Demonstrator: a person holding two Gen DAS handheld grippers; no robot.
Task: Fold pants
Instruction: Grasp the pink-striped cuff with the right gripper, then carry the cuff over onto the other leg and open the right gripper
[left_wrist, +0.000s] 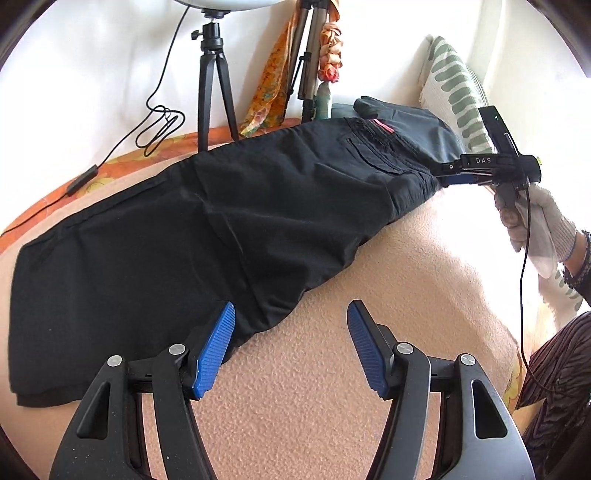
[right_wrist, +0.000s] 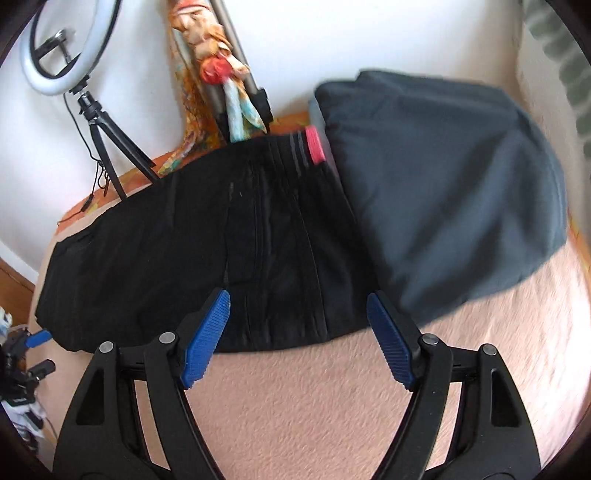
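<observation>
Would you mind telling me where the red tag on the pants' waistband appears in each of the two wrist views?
Left wrist view: the red tag is upper right of centre, at the far end of the black pants.
Right wrist view: the red tag is above centre, at the pants' top edge, beside the grey cloth.
Shared landmark: the black tripod by the wall.

The pants (left_wrist: 177, 236) lie flat on the bed (left_wrist: 369, 332), legs to the left, waistband to the far right. Behind the waistband lies another folded garment (right_wrist: 443, 184), with a pillow (left_wrist: 454, 85) further right. A tripod (left_wrist: 214, 92) stands behind the bed, by the far wall. The left hand-held gripper (left_wrist: 291, 347) hovers at the pants' near edge; the right hand-held gripper (right_wrist: 299, 339) hovers near the waistband.
</observation>
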